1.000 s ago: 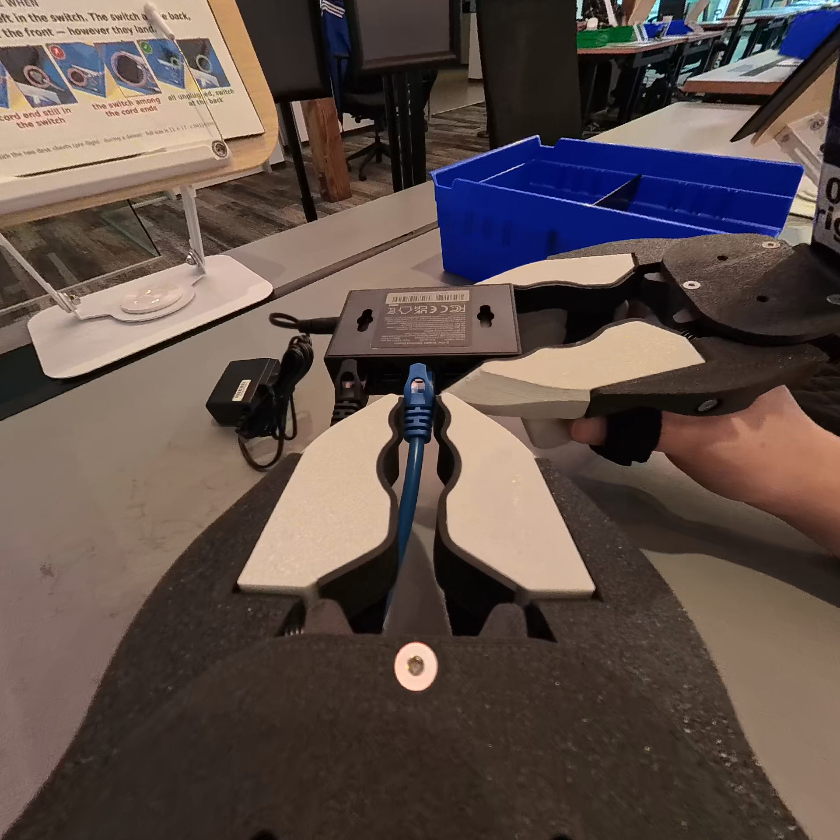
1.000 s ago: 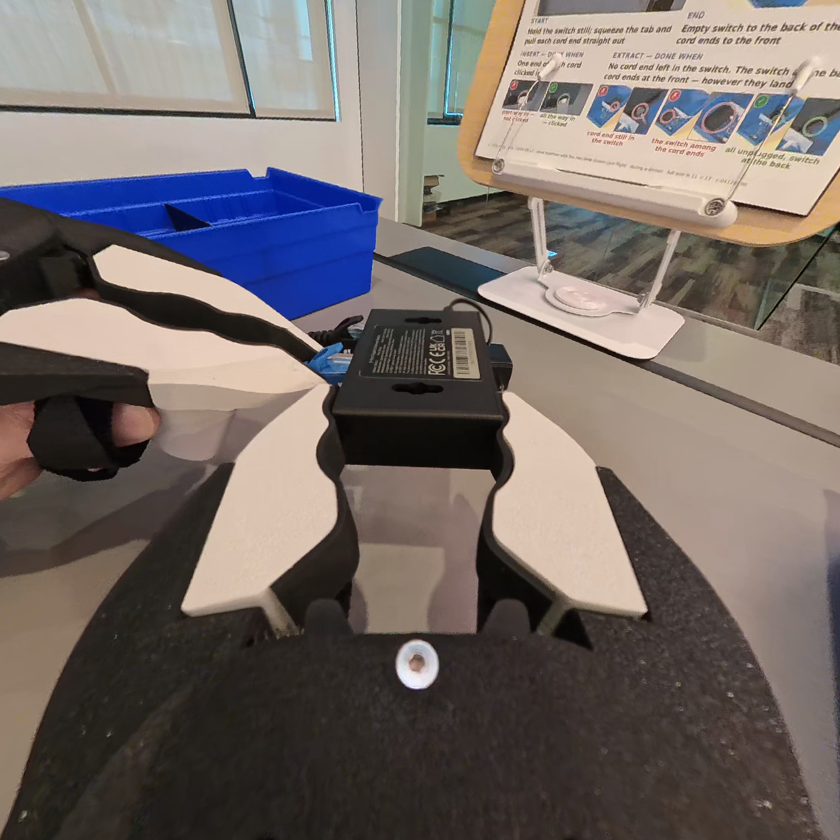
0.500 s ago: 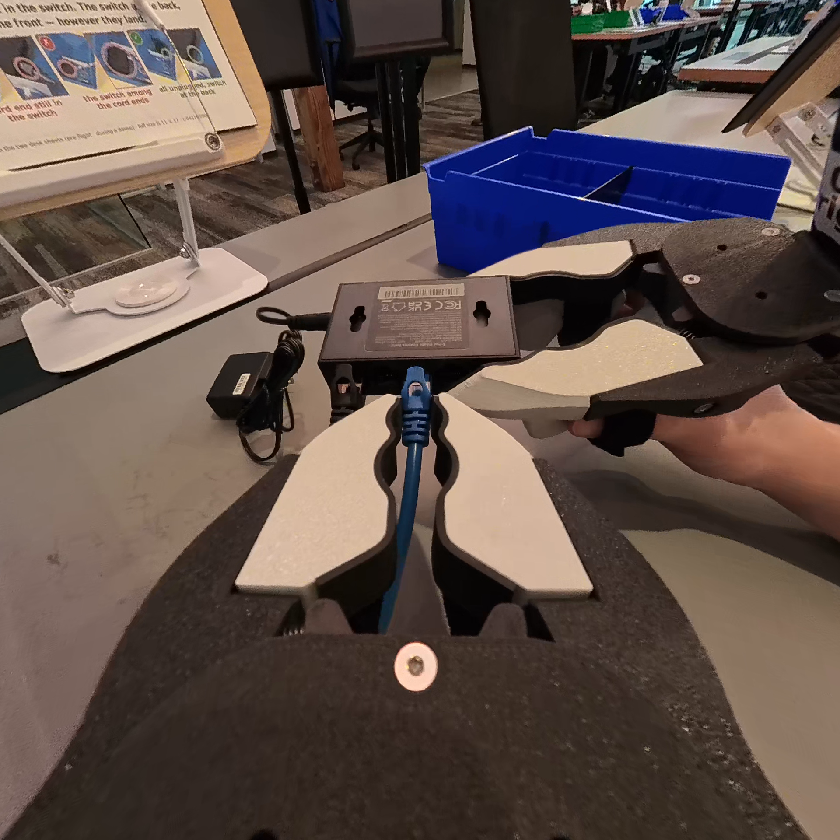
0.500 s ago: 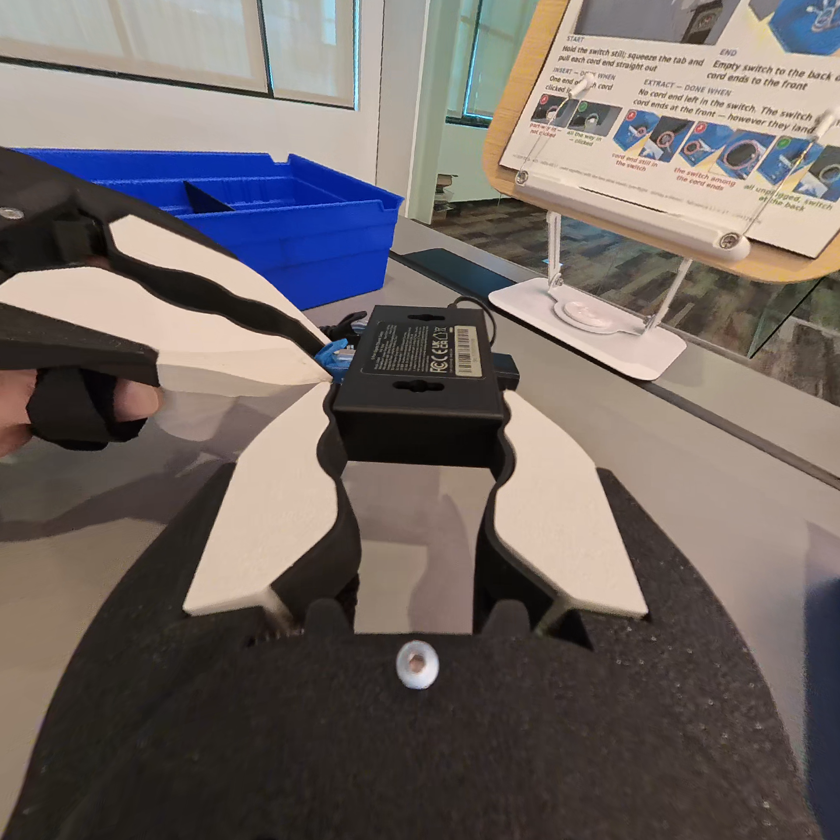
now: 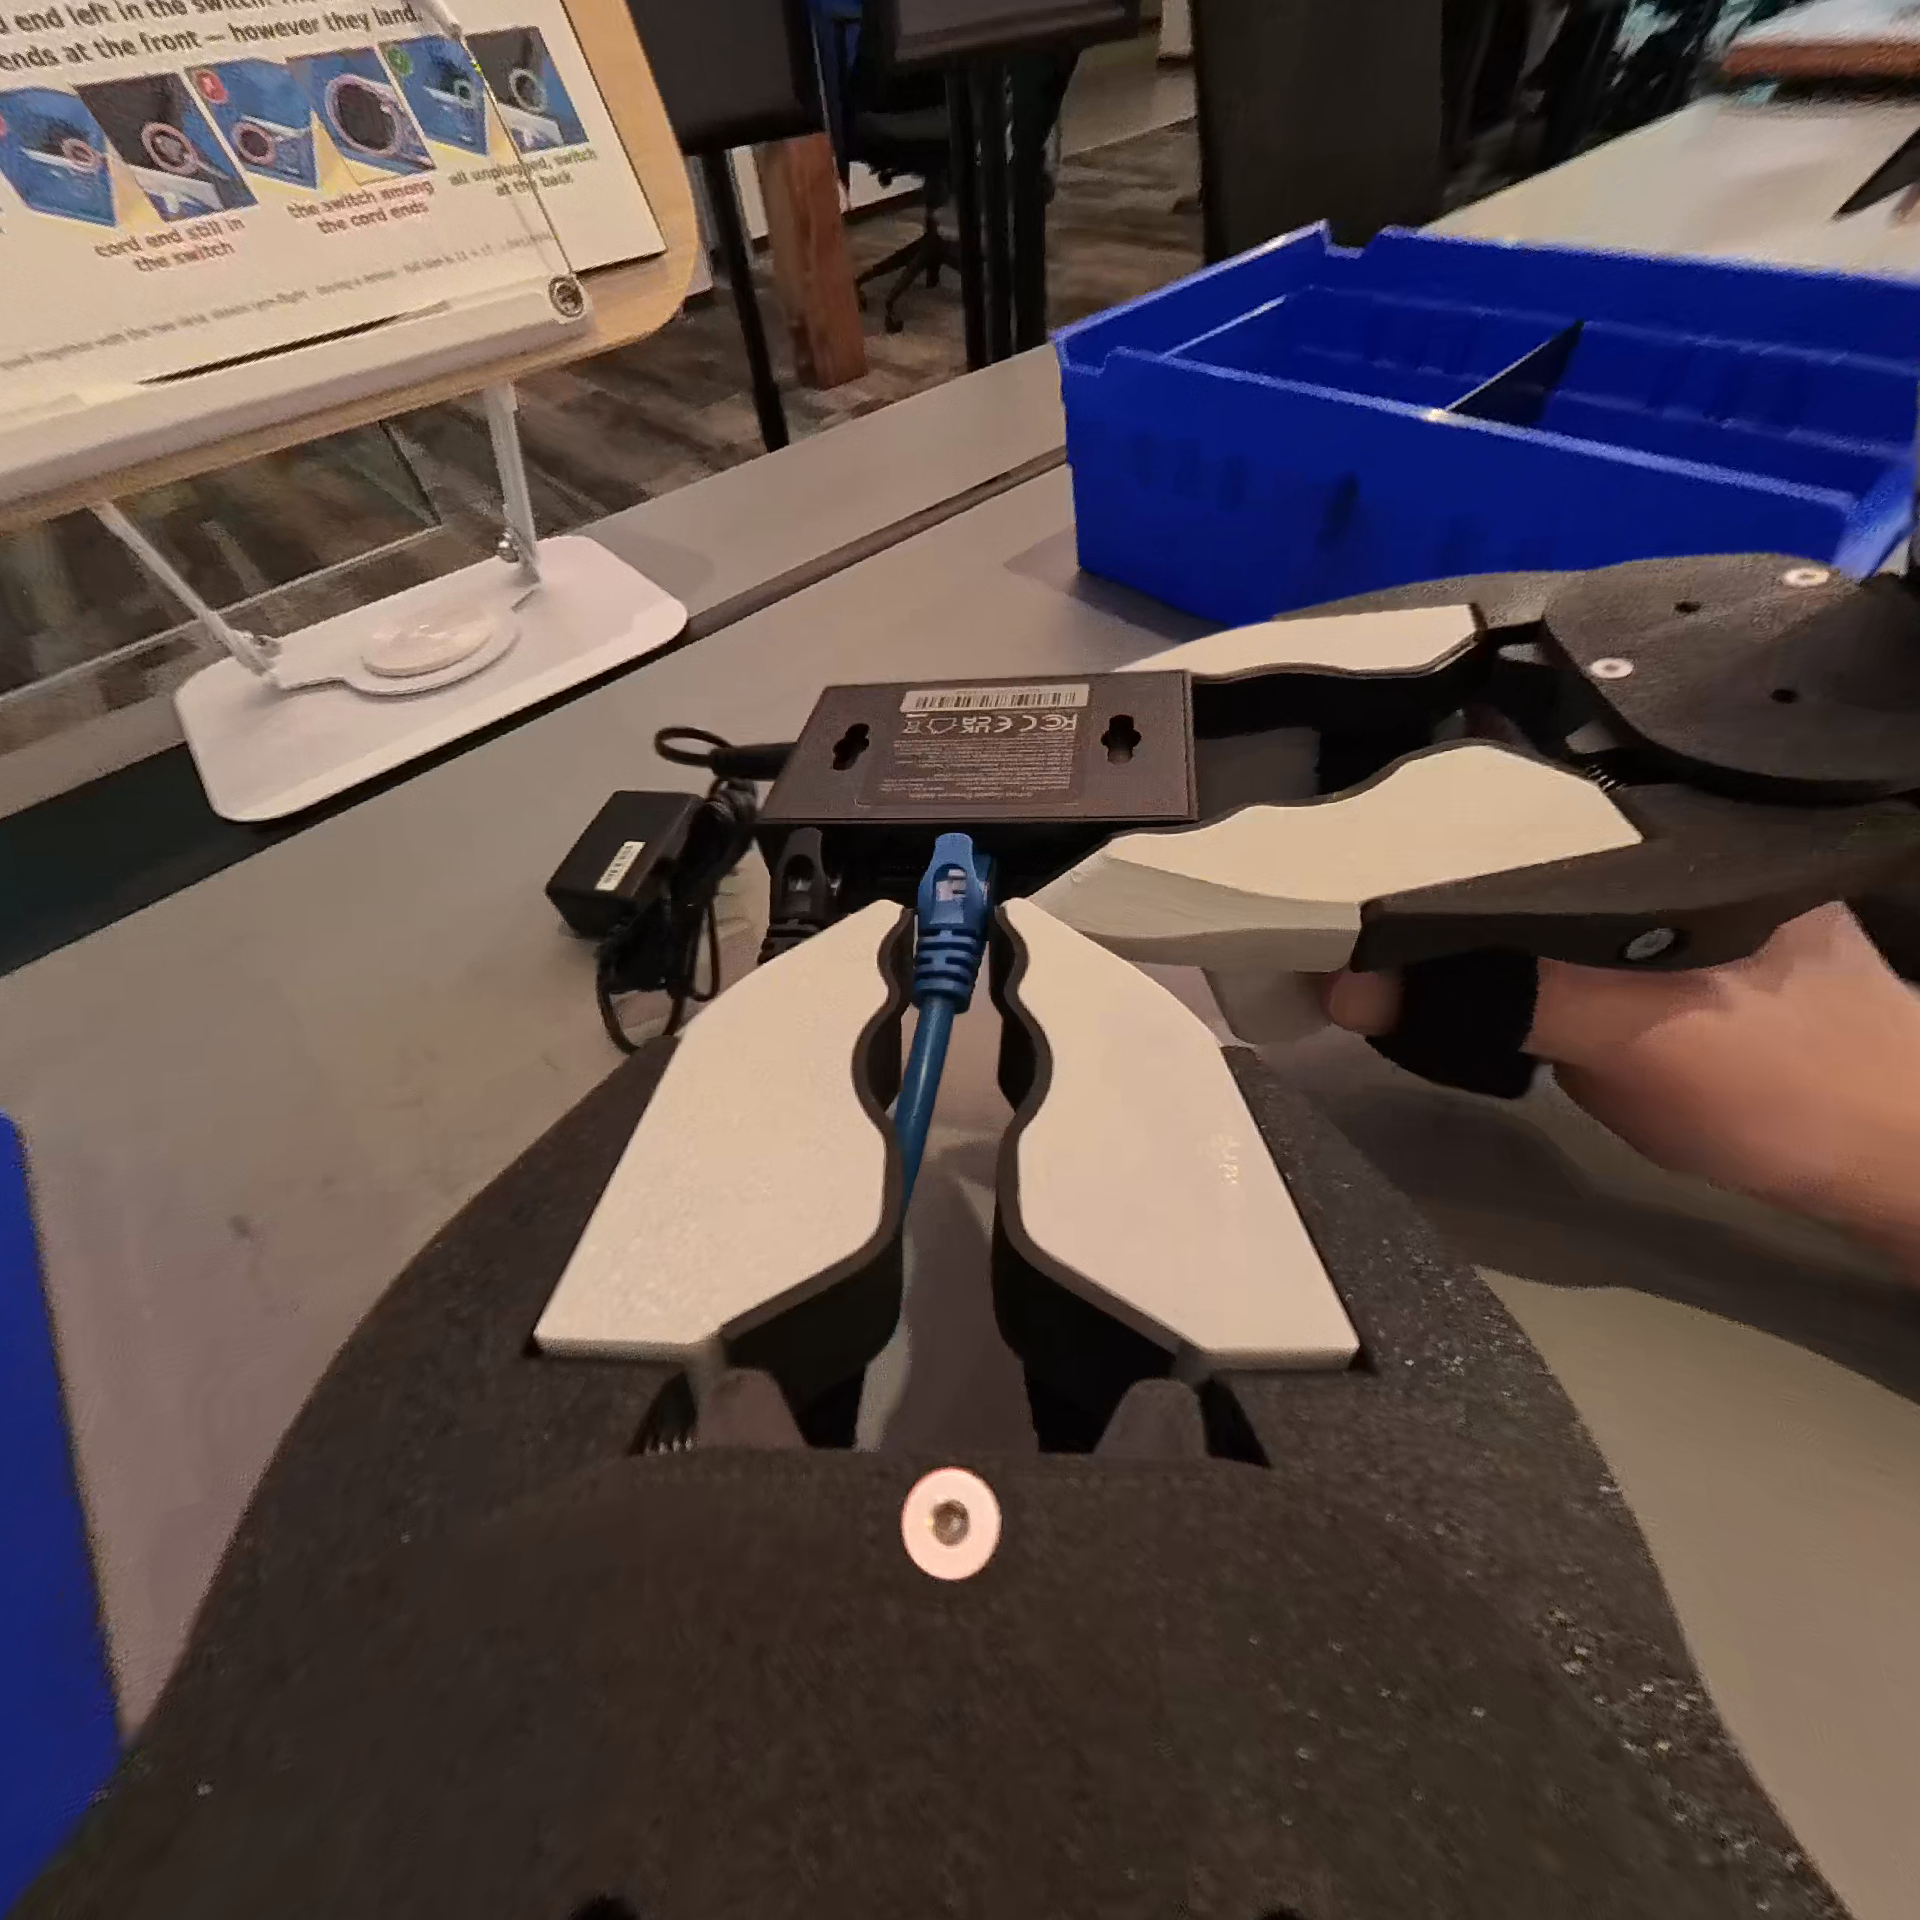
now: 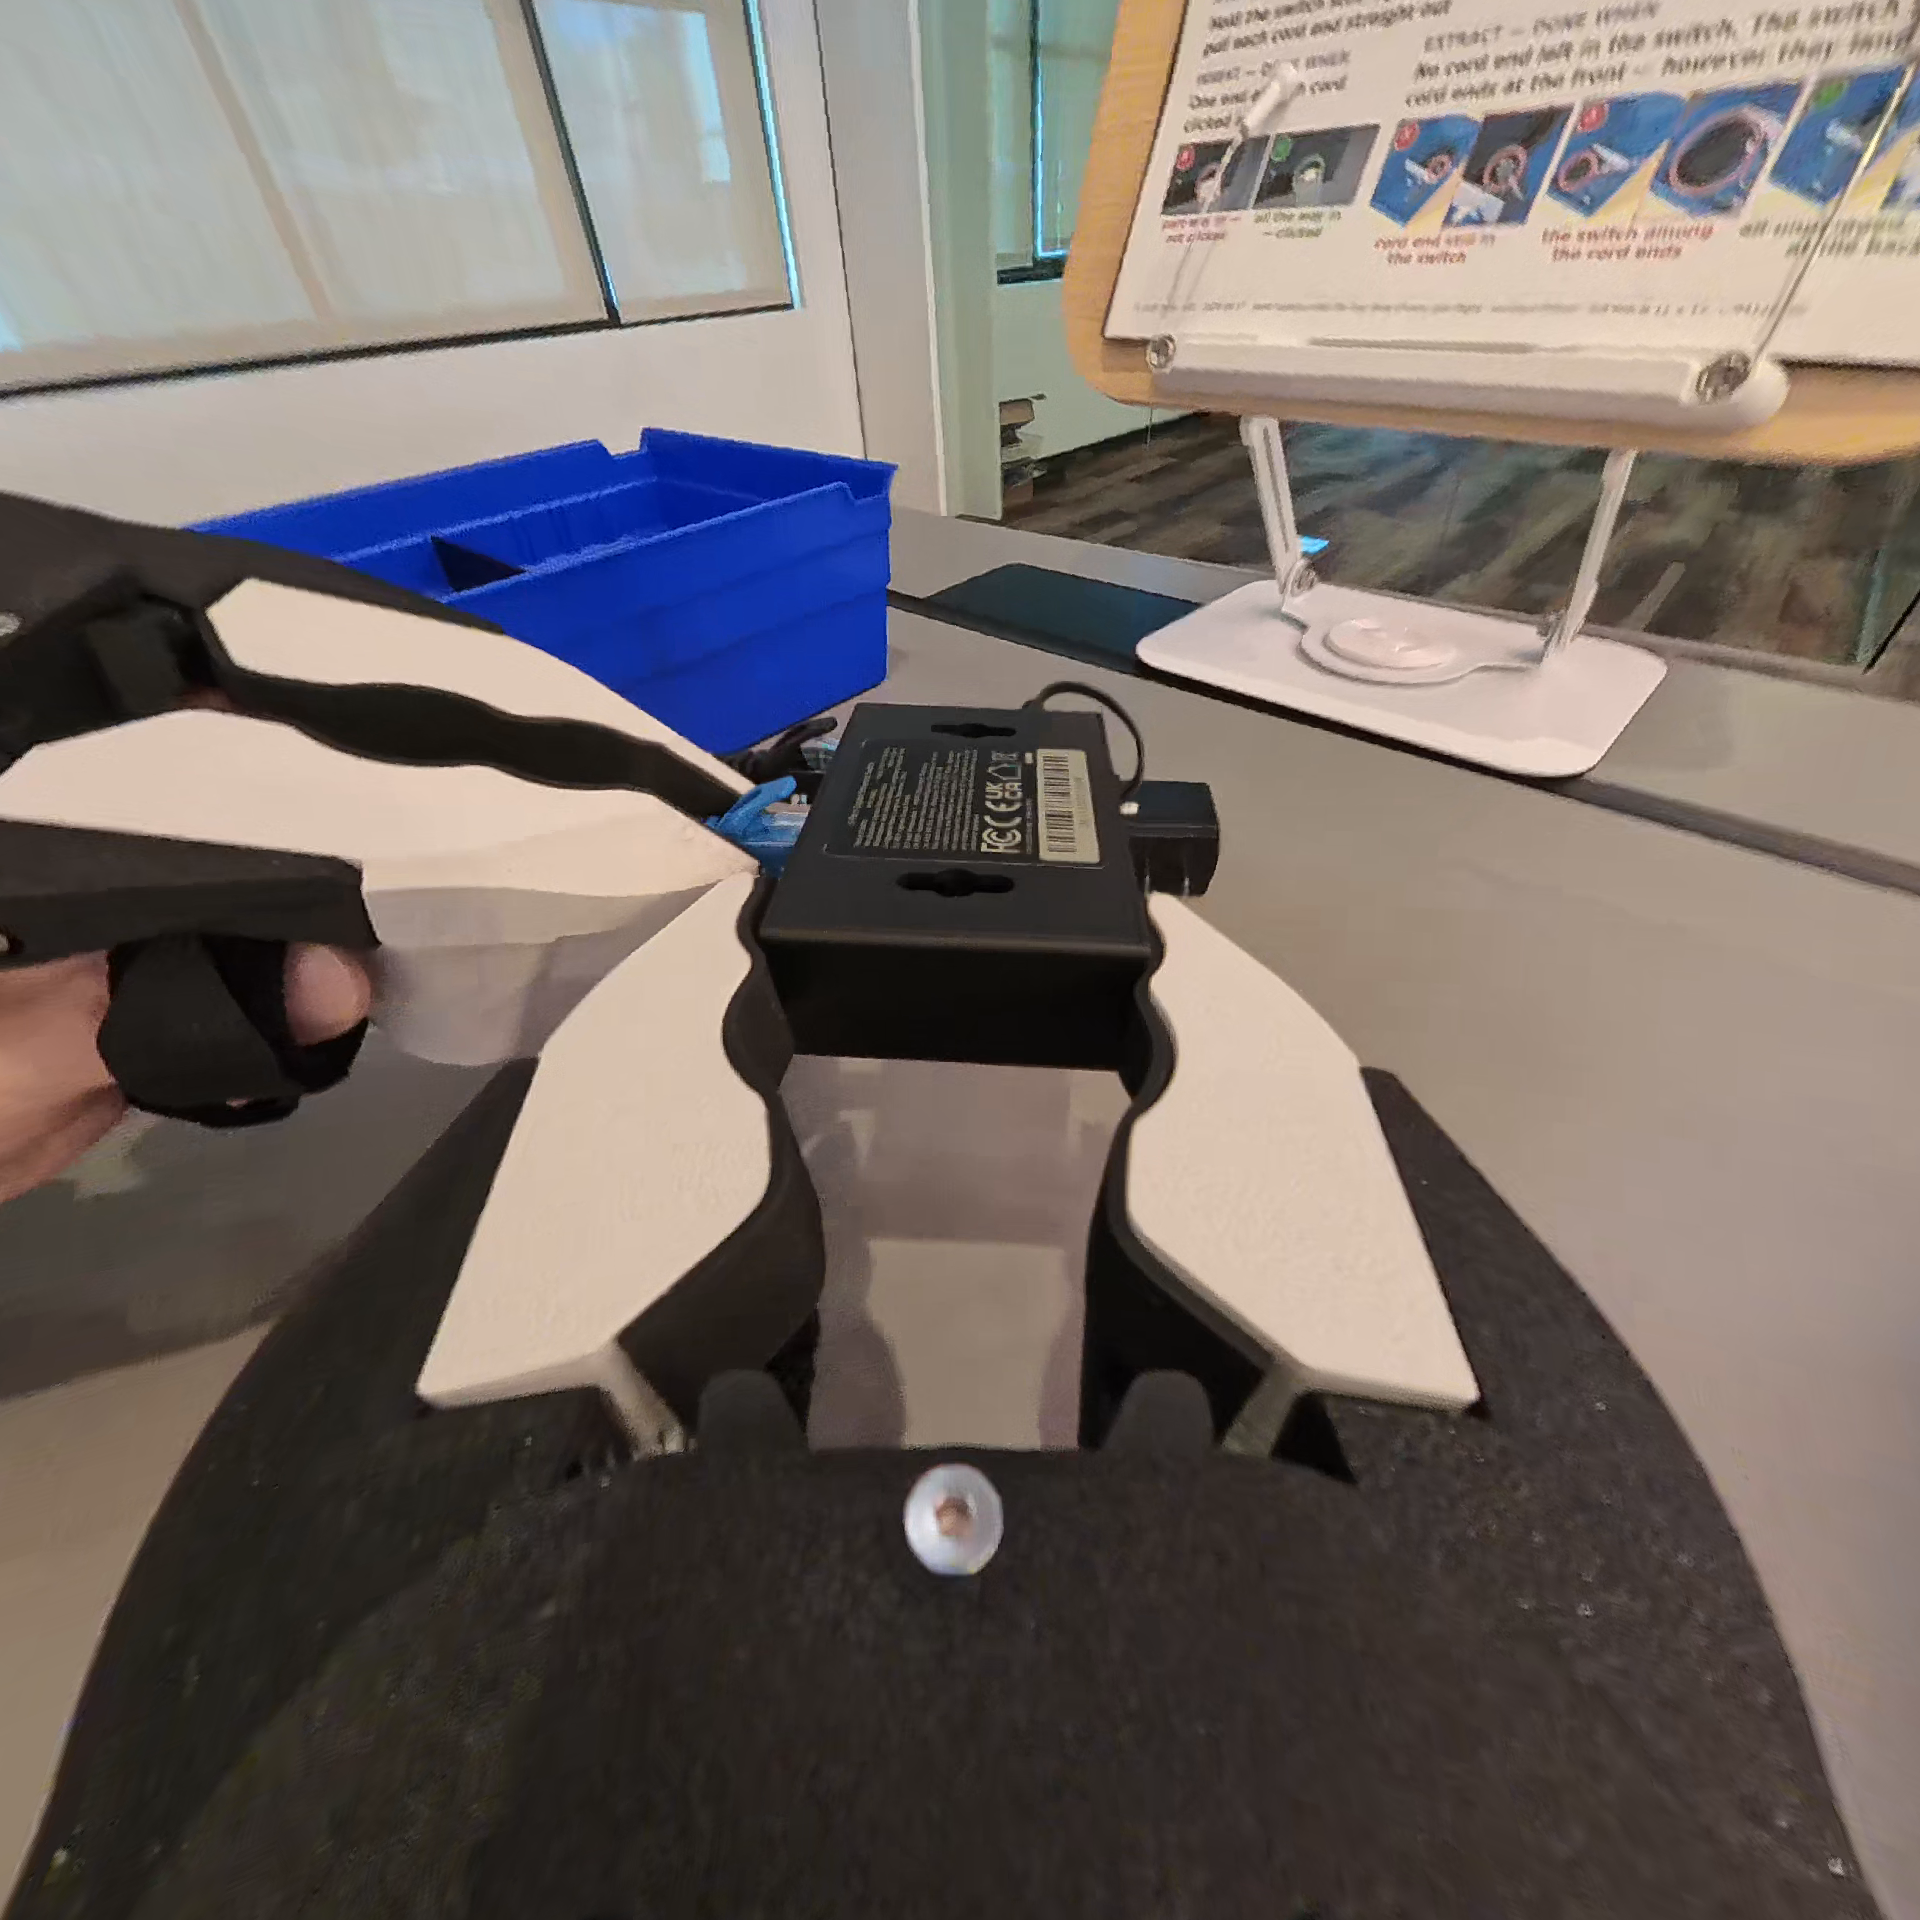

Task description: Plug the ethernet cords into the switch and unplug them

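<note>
Clamping the light, rigid black switch (image 6: 951, 883) by its short sides on the worktop (image 5: 260, 1091), the right tool (image 6: 951, 997) steadies it while the left tool (image 5: 948, 935) pinches the blue cord (image 5: 940, 997) on its stiff ribbed boot at the port, the best hold since the cable behind stays floppy.

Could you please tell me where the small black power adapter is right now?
In the left wrist view, the power adapter lies on the grey table, just left of the black switch.
</note>
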`<action>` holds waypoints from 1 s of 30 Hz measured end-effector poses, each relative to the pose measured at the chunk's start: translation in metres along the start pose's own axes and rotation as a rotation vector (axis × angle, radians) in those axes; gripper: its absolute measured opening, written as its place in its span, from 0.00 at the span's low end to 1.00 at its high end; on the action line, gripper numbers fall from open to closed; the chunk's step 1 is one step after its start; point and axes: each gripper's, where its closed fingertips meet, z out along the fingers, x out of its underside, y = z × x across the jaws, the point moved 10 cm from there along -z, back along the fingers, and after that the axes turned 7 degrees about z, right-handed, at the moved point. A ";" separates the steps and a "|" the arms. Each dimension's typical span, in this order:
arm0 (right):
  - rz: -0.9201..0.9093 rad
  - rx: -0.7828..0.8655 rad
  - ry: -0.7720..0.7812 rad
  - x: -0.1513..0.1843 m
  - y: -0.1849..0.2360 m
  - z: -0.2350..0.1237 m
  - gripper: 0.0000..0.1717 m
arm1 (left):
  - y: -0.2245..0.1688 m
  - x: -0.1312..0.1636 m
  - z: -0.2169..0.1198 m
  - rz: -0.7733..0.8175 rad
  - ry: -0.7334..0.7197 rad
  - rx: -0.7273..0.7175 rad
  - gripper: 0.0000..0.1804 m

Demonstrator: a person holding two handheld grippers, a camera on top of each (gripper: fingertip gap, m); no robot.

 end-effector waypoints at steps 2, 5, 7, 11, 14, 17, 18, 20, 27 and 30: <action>0.069 -0.008 0.005 0.004 -0.002 0.001 0.36 | -0.001 0.001 0.001 0.039 0.033 -0.030 0.10; 0.126 -0.013 -0.001 0.007 -0.006 0.000 0.36 | -0.002 0.001 0.001 0.041 0.041 -0.041 0.11; 0.128 -0.010 -0.005 0.008 -0.007 0.000 0.36 | -0.001 0.001 0.000 0.025 0.041 -0.027 0.12; 0.111 -0.015 -0.027 0.006 -0.007 -0.002 0.36 | 0.002 0.005 0.001 -0.020 0.081 0.041 0.11; 0.114 -0.042 -0.048 0.006 -0.005 -0.001 0.36 | 0.002 0.004 0.000 -0.040 0.034 0.055 0.06; 0.122 -0.051 -0.055 0.005 -0.006 -0.002 0.36 | 0.001 0.004 0.000 -0.046 0.014 0.065 0.06; 0.132 -0.057 -0.059 0.005 -0.007 -0.003 0.36 | 0.001 0.004 -0.001 -0.050 0.002 0.069 0.06; 0.155 -0.083 -0.072 0.005 -0.008 -0.003 0.36 | 0.000 0.003 -0.002 -0.045 -0.026 0.070 0.06; 0.163 -0.125 -0.102 0.006 -0.011 -0.005 0.36 | -0.003 0.002 -0.004 -0.041 -0.054 0.076 0.06; 0.164 -0.142 -0.122 0.005 -0.011 -0.005 0.36 | -0.003 0.001 -0.005 -0.034 -0.070 0.068 0.06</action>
